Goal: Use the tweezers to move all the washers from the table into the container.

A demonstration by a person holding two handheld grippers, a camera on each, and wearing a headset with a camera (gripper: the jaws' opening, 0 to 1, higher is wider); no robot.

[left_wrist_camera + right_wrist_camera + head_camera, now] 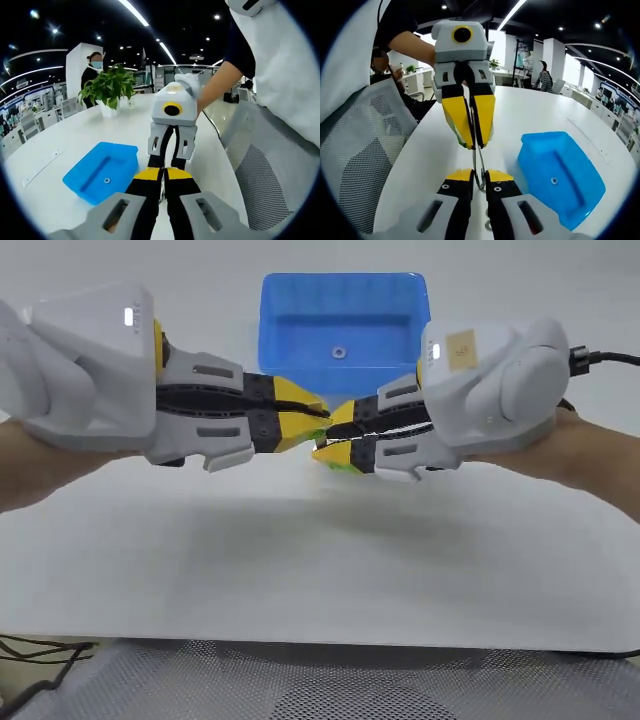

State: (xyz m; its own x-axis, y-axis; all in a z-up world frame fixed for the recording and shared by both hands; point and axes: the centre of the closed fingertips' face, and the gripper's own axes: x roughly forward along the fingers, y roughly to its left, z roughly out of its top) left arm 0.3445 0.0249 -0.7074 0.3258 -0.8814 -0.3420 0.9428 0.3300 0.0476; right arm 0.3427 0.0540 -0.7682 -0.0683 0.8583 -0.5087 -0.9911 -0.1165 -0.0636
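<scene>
1. Two grippers meet tip to tip above a white table (300, 570), each held in a hand at the near side of the workbench.
2. The left gripper (477, 145) reaches in from the left with its yellow jaws pressed together on the tweezers (478, 165), whose thin metal legs stick out from between the tips.
3. The tweezers run straight across to the right gripper (480, 176), and their far end sits in the narrow slot between its jaws.
4. The right jaws stand close on either side of the metal. Whether they actually pinch it cannot be told.
5. The tweezers hang in the air between the two grippers, clear of the table.
6. A blue container (275, 330) stands on the table on the far side of the grippers, at centre and well apart from them.
7. One washer (339, 352) lies flat on the container's floor, near the middle.
8. A mesh chair (270, 170) stands at the table's near edge.
9. In the left gripper view, a potted plant (107, 87) stands on the table well beyond the container, with a person (92, 65) behind it.
</scene>
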